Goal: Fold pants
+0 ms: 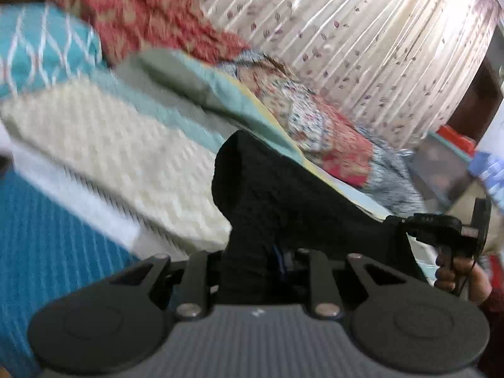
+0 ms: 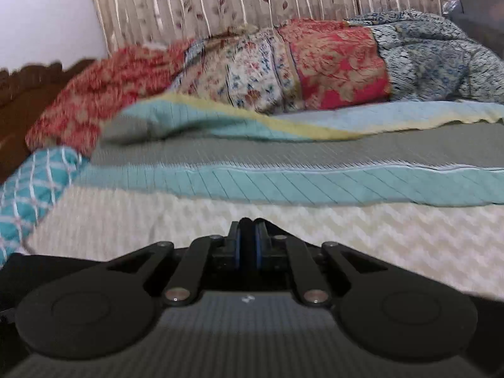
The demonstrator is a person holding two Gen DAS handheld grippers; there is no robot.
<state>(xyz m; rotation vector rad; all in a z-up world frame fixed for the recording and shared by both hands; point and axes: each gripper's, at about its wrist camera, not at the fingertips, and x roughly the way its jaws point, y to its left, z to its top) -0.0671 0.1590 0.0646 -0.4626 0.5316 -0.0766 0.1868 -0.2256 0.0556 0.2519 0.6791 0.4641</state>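
The black pants (image 1: 283, 195) hang stretched in the air above the bed in the left wrist view. My left gripper (image 1: 271, 258) is shut on one end of them; the cloth bunches up over its fingers and hides them. The pants run right to my right gripper (image 1: 409, 223), which holds the other end, with a hand on its handle. In the right wrist view my right gripper (image 2: 248, 230) has its blue-padded fingers pressed together; black pants cloth (image 2: 34, 271) shows only low at the left and right edges.
A cream textured bedspread (image 2: 315, 236) covers the bed, with a teal and grey quilt (image 2: 283, 170) behind it. A patchwork blanket (image 2: 315, 66) lies along the curtain (image 2: 220, 0). A teal pillow (image 1: 41, 44) lies at the left.
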